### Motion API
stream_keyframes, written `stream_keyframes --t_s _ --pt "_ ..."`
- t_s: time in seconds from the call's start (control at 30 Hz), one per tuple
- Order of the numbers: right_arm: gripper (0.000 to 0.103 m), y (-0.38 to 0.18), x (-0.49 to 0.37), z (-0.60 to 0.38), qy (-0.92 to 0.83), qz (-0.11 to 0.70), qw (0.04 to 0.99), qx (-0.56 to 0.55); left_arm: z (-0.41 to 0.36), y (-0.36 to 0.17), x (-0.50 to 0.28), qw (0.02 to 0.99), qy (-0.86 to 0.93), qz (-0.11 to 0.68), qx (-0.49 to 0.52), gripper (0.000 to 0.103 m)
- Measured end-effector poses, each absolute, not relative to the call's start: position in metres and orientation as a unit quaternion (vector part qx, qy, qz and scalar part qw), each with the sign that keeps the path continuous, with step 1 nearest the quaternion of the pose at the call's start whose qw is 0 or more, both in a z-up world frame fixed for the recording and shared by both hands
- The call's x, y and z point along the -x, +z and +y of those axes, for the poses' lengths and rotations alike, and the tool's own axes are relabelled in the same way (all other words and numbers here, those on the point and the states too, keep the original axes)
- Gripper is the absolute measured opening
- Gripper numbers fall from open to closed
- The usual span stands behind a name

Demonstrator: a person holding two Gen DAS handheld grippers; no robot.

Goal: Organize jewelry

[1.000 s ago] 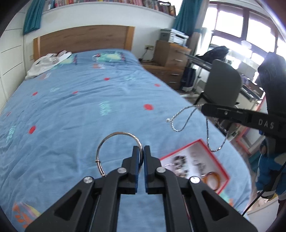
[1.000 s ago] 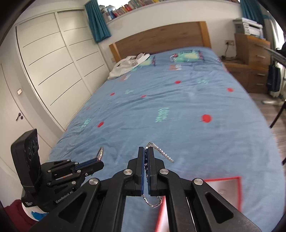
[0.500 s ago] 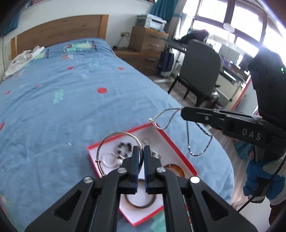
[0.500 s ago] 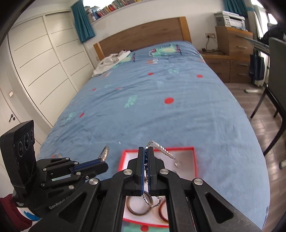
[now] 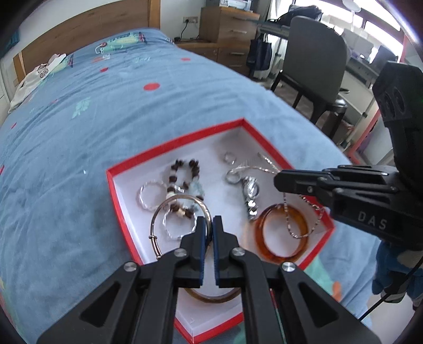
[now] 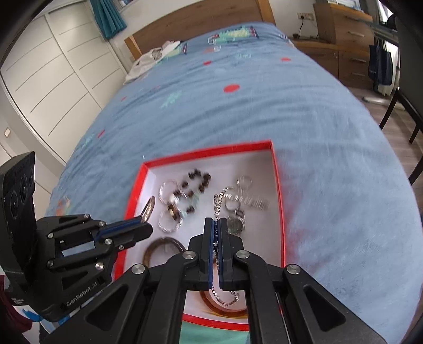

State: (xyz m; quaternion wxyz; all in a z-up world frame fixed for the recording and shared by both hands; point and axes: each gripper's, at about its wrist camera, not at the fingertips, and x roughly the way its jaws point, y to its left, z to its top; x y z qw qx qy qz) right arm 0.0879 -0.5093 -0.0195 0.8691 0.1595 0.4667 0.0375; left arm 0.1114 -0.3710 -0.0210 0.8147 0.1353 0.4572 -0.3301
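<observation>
1. Over the red-rimmed box point(image 5: 174, 141), we see the left claw point(image 5: 207, 225) clamped on a thin metal bangle point(image 5: 158, 214). The bangle's ring stands up from the fingertips and fans out to their left in the left wrist view. In the right wrist view it shows edge-on as a slim sliver point(image 6: 148, 209).

2. We see the right claw point(image 6: 217, 225) pressed together on a silver chain point(image 6: 217, 203). One length rises above the fingertips and bends over. The rest hangs below the claw in a loop point(image 5: 298, 225), in front of an amber bangle point(image 5: 277, 251).

3. Both claws reach in from the near side of the box, the left one low over its left half and the right one coming across from the right. They sit near each other without touching.

4. The box lies open on the bed's blue cover point(image 5: 79, 148). Its white floor holds:
   - a dark bead bracelet point(image 5: 185, 169)
   - two twisted silver rings, one point(image 5: 148, 194) beside the beads and one point(image 5: 174, 225) behind the held bangle
   - a small ring point(image 5: 229, 156)
   - a wristwatch point(image 5: 249, 190)
   - the amber bangle at the right corner
   - a brown bangle point(image 5: 211, 297), partly hidden under the left claw.

5. Beyond the bed we see a wooden headboard point(image 6: 201, 23), a grey chair point(image 5: 314, 60) and white wardrobe doors point(image 6: 53, 71).
</observation>
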Motion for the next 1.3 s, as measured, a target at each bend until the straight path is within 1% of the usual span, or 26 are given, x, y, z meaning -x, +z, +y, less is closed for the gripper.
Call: stream_keyframes --t_s 0.27,0.37,0.53,0.7,0.83,0.9,0.93,0.97,1.0,1.03,1.3 --pt "0.003 -0.04 -0.085 -0.518 0.021 0.487 0.862 -0.139 -0.365 -0.043 -0.111 0.81 -0.313 0.478 -0.132 0.005" --pt "0.007 -0.045 -0.086 -0.519 0.019 0.496 0.858 -0.132 -0.365 -0.045 -0.111 0.809 -0.313 0.48 -0.129 0.005" --pt "0.007 -0.045 -0.087 -0.519 0.013 0.498 0.858 -0.123 -0.363 -0.044 -0.112 0.814 -0.308 0.479 -0.117 0.008" --pt "0.016 -0.037 -0.086 -0.52 0.007 0.496 0.86 -0.115 -0.355 -0.036 -0.111 0.819 -0.304 0.476 -0.102 0.008" --pt "0.017 -0.028 -0.08 -0.518 0.005 0.493 0.863 -0.109 -0.348 -0.024 -0.105 0.825 -0.304 0.469 -0.089 0.009" --pt "0.019 -0.023 -0.074 -0.515 0.003 0.492 0.864 -0.105 -0.344 -0.017 -0.101 0.827 -0.304 0.465 -0.083 0.011" --pt "0.02 -0.021 -0.071 -0.514 0.002 0.491 0.865 -0.104 -0.342 -0.014 -0.098 0.829 -0.304 0.463 -0.08 0.017" --pt "0.025 -0.018 -0.068 -0.513 0.002 0.489 0.866 -0.103 -0.34 -0.011 -0.095 0.831 -0.304 0.46 -0.076 0.023" --pt "0.028 -0.015 -0.064 -0.511 0.002 0.487 0.867 -0.102 -0.338 -0.007 -0.091 0.832 -0.304 0.458 -0.072 0.025" --pt "0.028 -0.012 -0.06 -0.509 0.002 0.486 0.868 -0.101 -0.334 -0.004 -0.088 0.834 -0.305 0.455 -0.068 0.027" --pt "0.032 0.007 -0.021 -0.489 0.006 0.469 0.877 -0.105 -0.306 0.015 -0.061 0.839 -0.31 0.445 -0.051 0.027"
